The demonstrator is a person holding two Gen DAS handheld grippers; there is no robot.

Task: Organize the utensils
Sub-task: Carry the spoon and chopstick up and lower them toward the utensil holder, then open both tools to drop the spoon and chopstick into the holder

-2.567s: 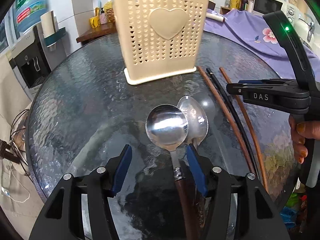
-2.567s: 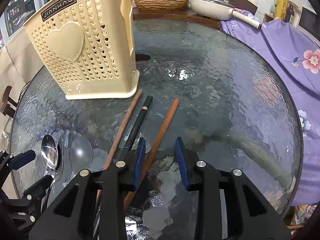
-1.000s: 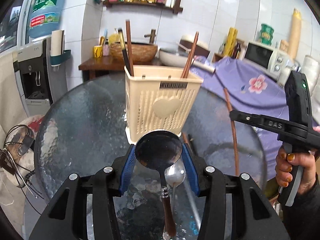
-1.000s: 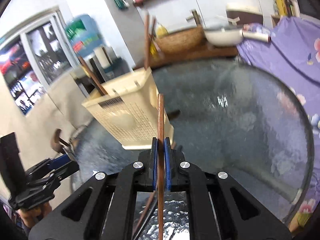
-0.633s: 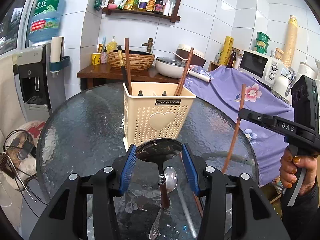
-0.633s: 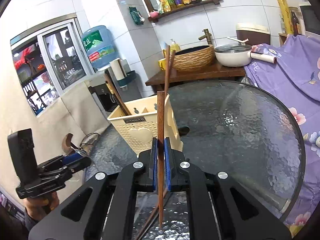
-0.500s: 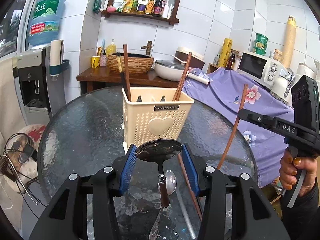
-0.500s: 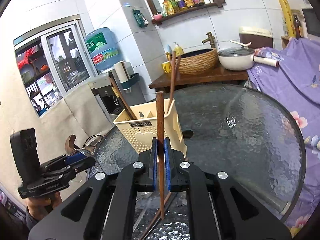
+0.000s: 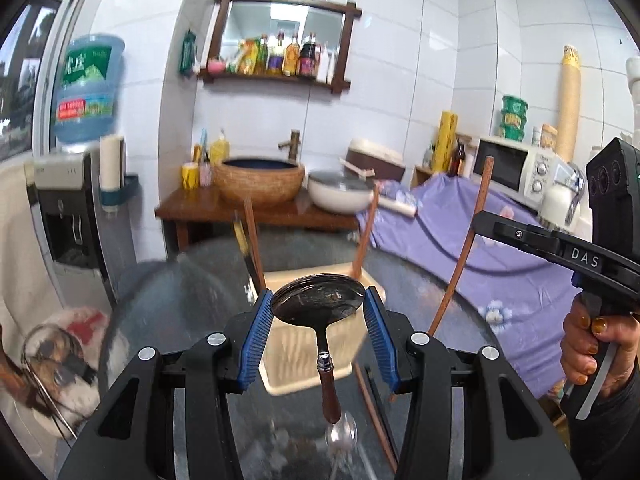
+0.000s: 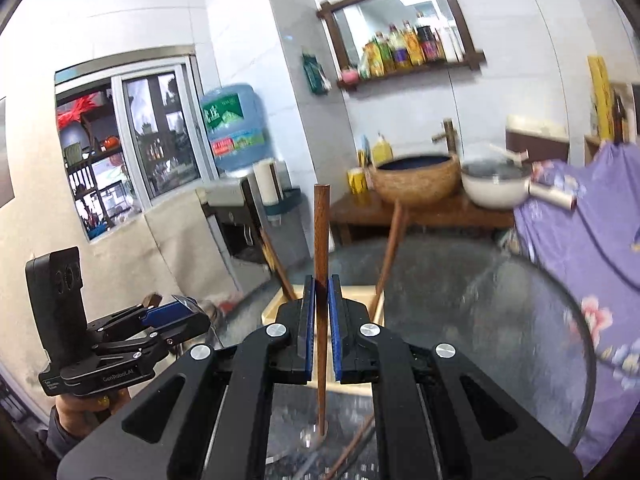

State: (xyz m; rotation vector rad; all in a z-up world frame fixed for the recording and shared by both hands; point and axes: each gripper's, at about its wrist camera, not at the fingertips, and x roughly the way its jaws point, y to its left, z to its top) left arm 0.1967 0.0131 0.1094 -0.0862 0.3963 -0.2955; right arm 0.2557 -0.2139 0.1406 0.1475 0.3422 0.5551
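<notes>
My left gripper (image 9: 318,304) is shut on the bowl of a metal spoon (image 9: 319,302), whose brown handle hangs down toward the table. My right gripper (image 10: 321,300) is shut on a brown wooden chopstick (image 10: 321,240) held upright; from the left wrist view that same chopstick (image 9: 464,248) slants in the right gripper (image 9: 480,220). Below and ahead stands the cream utensil basket (image 9: 304,344) with several chopsticks (image 9: 252,240) sticking up from it. A second spoon (image 9: 340,436) and loose chopsticks (image 9: 372,408) lie on the glass table (image 9: 168,304).
Behind the round table stand a wooden counter (image 9: 256,210) with a woven basin and a white pan, a water dispenser (image 9: 68,216) at left, and a purple cloth (image 9: 500,240) at right. A person's hand (image 9: 592,344) holds the right gripper.
Both grippers have risen above the table with their utensils still held. The basket now sits lower in both views and the chopstick stands higher.
</notes>
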